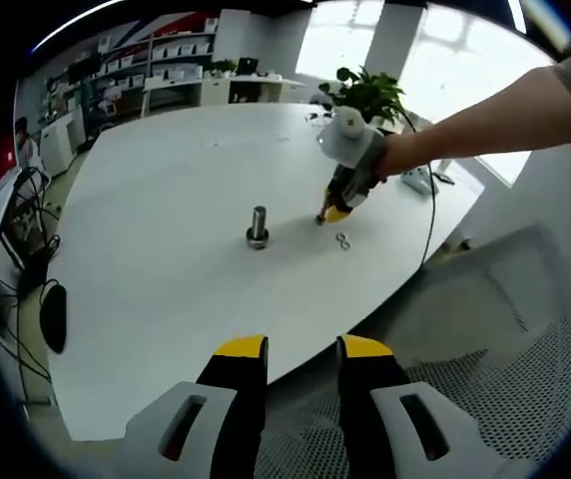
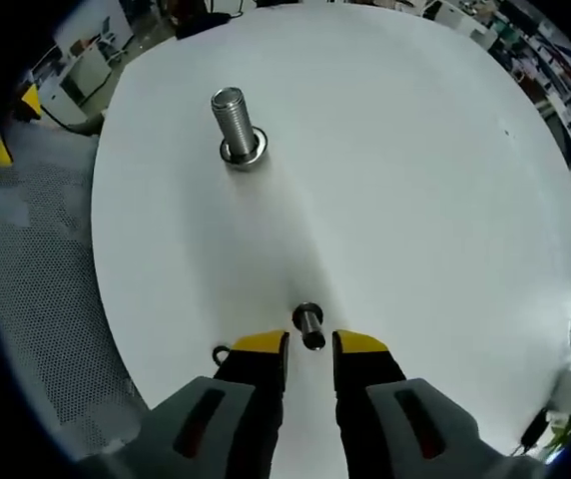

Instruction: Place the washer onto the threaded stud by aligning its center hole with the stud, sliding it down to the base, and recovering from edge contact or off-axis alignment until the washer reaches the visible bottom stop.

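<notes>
The main risk from here is a bad pinch: if my right gripper (image 2: 310,345) takes the washer (image 2: 308,325) by a thin edge or at a tilt, it could flip out onto the table (image 2: 425,200) or reach the threaded stud (image 2: 234,118) off-axis and catch on the top threads instead of dropping over them. The stud stands upright well ahead of me and a little to one side, so a slanted approach would cause that same edge contact. Two more small rings (image 1: 343,240) lie loose on the table just beside my right tip, and a sweep could knock them away

The washer looks like a small round piece, dark with a bright rim, sitting between my right tips, well apart from the stud. My right jaws are nearly together around it, but I cannot tell whether they have it clamped or only stand either side of it. My left gripper (image 1: 302,351) hangs back at the table's near edge, jaws slightly parted, holding nothing
</notes>
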Demonstrator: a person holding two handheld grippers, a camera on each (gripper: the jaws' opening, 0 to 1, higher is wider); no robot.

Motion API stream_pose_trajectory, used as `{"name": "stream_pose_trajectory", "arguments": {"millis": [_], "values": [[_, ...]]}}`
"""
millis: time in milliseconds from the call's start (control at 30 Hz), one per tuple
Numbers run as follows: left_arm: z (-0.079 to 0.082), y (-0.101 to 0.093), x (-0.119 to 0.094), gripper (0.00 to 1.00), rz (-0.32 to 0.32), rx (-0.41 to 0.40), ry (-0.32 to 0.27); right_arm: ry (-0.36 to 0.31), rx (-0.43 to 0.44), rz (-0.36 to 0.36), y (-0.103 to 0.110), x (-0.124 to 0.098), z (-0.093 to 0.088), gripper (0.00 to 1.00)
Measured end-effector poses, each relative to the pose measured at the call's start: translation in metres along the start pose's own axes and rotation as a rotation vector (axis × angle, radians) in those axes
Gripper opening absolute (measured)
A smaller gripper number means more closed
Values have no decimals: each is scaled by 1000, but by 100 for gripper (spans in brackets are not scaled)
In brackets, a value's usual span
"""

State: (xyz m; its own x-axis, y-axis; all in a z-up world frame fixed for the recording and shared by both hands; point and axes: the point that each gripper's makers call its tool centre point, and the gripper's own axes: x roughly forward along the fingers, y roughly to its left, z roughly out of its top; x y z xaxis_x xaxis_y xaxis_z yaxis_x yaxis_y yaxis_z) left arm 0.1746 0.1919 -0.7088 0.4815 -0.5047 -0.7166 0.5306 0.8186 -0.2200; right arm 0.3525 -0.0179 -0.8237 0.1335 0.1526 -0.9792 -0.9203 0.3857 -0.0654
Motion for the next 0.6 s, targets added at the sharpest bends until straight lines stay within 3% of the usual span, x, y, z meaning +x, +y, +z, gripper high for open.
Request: {"name": "stream_pose_trajectory", "arguments": {"millis": [233,600], "values": [[1,0,-1,25,-1,1,-6,2,39,-16,4,-6,-9,21],[1,1,-1,26,3,3,-4,11,101,33,32,8,-17,21]]}}
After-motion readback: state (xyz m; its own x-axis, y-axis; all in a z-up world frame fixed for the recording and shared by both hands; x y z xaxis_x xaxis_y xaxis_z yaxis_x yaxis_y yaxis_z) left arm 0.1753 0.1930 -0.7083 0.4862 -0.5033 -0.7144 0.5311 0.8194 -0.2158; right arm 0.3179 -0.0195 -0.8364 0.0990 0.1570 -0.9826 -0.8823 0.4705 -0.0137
